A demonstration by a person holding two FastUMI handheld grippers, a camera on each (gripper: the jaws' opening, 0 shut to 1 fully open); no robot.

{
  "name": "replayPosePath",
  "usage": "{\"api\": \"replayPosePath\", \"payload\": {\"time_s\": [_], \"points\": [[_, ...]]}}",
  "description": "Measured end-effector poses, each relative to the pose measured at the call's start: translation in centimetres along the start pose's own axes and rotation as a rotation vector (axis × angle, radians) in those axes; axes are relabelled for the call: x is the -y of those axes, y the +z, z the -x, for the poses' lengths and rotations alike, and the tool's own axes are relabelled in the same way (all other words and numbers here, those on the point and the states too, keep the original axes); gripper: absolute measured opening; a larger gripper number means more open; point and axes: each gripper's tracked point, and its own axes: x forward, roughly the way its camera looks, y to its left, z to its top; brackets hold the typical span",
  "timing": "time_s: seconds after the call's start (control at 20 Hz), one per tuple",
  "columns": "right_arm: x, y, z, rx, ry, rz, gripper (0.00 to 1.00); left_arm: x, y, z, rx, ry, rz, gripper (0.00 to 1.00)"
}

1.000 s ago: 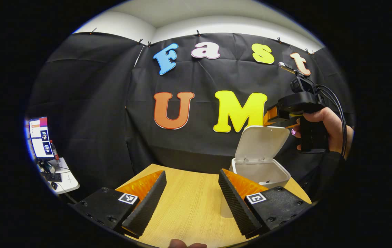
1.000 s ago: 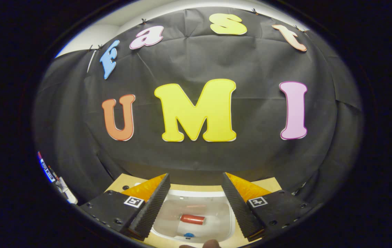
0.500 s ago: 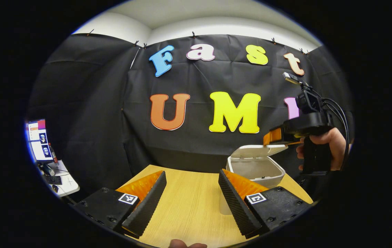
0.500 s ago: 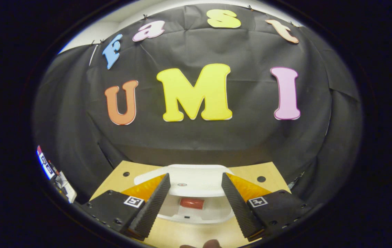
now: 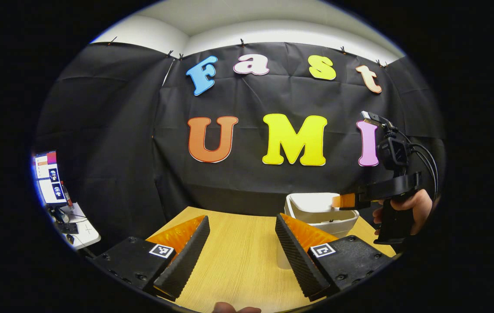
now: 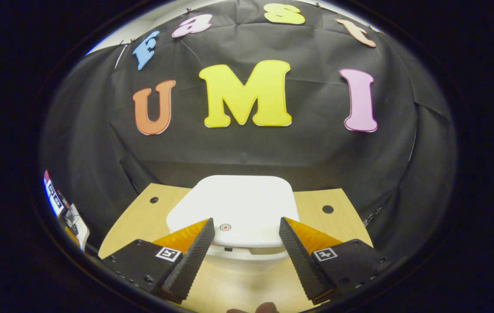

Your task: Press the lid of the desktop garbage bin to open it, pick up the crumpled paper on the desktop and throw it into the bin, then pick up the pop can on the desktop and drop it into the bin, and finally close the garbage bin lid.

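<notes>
The white desktop bin (image 5: 319,217) stands on the wooden table (image 5: 238,261) at the right, and its lid (image 6: 238,202) lies flat on top, covering what is inside. A small round button (image 6: 225,227) sits near the lid's front edge. My right gripper (image 6: 246,223) is open, its fingers spread over the front of the lid; whether they touch it I cannot tell. In the left gripper view, the right gripper (image 5: 346,201) reaches over the bin, held by a hand (image 5: 409,208). Farther left over bare table, my left gripper (image 5: 242,239) is open and holds nothing.
Two small holes (image 6: 154,200) (image 6: 327,209) mark the tabletop on either side of the bin. Black cloth walls the booth close behind the table. Beyond the table's left edge, a side desk (image 5: 79,226) carries a monitor (image 5: 49,176).
The lid swung down from upright to flat on the bin, hiding the red can inside. My right gripper came down with it. The left gripper stayed nearly still.
</notes>
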Motion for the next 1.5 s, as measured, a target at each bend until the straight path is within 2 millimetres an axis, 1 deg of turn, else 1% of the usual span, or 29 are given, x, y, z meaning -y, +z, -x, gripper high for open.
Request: {"api": "replayPosePath", "payload": {"time_s": [0.15, 0.3, 0.4, 0.6, 0.75, 0.8, 0.85, 0.9, 0.95, 1.0, 1.05, 1.15, 1.2, 1.4, 1.45, 1.5], "points": [[0.0, -0.8, -0.6, -0.007, 0.002, 0.016, 0.94, 0.1, 0.0, 0.0, 0.000, 0.000, 0.000, 0.98], [0.0, -2.2, -1.0, -0.029, 0.004, 0.027, 0.95, 0.3, -0.1, -0.2, -0.003, 0.000, 0.000, 0.98], [-0.1, -2.1, -1.0, -0.010, 0.008, 0.040, 0.95, 0.4, -0.2, -0.3, -0.005, 0.001, 0.000, 0.98], [-0.2, -2.6, -1.3, 0.020, -0.002, 0.042, 0.96, 1.0, -0.3, -0.7, -0.011, -0.003, 0.001, 0.98], [-0.2, -3.0, -1.5, 0.031, -0.018, 0.062, 0.97, 1.4, 0.2, -0.8, 0.002, -0.005, -0.007, 0.98], [-0.2, -3.9, -1.6, -0.005, -0.020, 0.066, 0.97, 1.7, 0.2, -1.0, -0.001, -0.010, -0.005, 0.98], [-0.5, -3.2, -1.6, 0.024, -0.019, 0.056, 0.98, 2.0, -0.1, -1.1, -0.006, -0.016, -0.001, 0.98], [-0.5, -3.7, -1.8, 0.011, -0.019, 0.071, 0.99, 2.2, -0.3, -1.3, -0.011, -0.020, 0.003, 0.98], [-0.7, -3.3, -1.8, 0.043, -0.014, 0.075, 0.99, 2.6, -0.4, -1.4, -0.016, -0.024, 0.004, 0.98], [-0.5, -3.6, -1.9, 0.049, -0.013, 0.070, 0.99, 2.9, -0.3, -1.4, -0.015, -0.028, 0.005, 0.98], [-0.5, -3.0, -1.8, 0.070, -0.008, 0.060, 0.99, 3.2, -0.2, -1.6, -0.013, -0.033, 0.004, 0.98], [-0.8, -2.7, -1.4, 0.101, 0.008, 0.035, 0.98, 3.4, 0.1, -1.9, -0.006, -0.042, -0.002, 0.98], [-0.7, -2.8, -1.4, 0.104, 0.007, 0.022, 0.97, 3.6, 0.3, -2.2, -0.002, -0.047, -0.003, 0.98], [-0.5, -2.6, 0.3, 0.119, 0.039, 0.015, 0.95, 4.3, 1.5, -3.0, 0.017, -0.065, 0.008, 0.98], [0.2, -2.5, 1.0, 0.134, 0.038, 0.025, 0.94, 4.5, 1.8, -3.3, 0.022, -0.071, 0.010, 0.98], [1.5, -2.4, 1.8, 0.155, 0.028, 0.036, 0.94, 4.8, 2.2, -3.5, 0.029, -0.078, 0.006, 0.98]]}}
